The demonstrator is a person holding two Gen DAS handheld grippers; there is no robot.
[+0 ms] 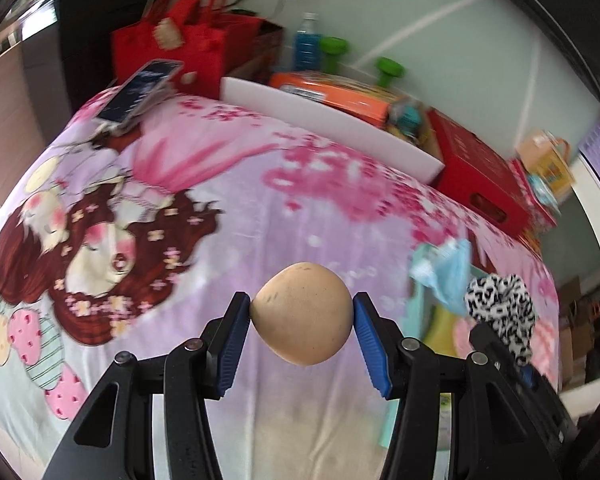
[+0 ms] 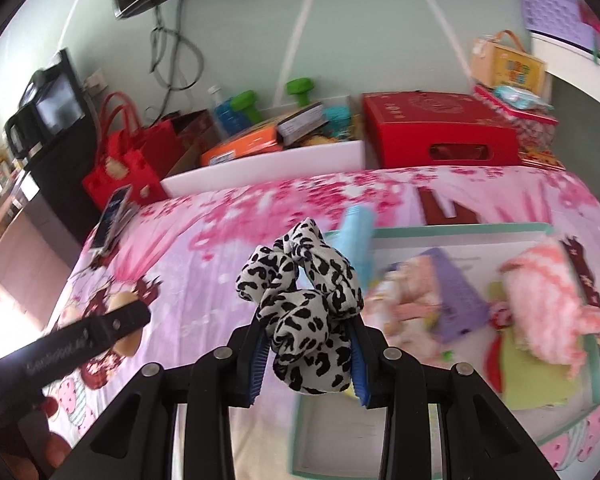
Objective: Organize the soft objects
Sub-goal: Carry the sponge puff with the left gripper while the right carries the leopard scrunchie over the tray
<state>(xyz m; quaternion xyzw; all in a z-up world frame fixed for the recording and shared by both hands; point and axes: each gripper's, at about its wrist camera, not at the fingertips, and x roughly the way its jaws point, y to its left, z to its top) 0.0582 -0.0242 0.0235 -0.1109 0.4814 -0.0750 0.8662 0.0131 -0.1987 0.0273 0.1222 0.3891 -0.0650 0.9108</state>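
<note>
Beige ball (image 1: 303,314) pinched by left gripper (image 1: 302,322), scrunchie (image 2: 300,308) clamped right

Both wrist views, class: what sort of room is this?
Probably a bedroom: a pink cartoon-print blanket covers a bed, red fabric tote bag and green dumbbells sit along the pale wall.

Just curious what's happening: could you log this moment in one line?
left hand-held gripper: shut on beige ball | right hand-held gripper: shut on leopard scrunchie | both above bedspread
</note>
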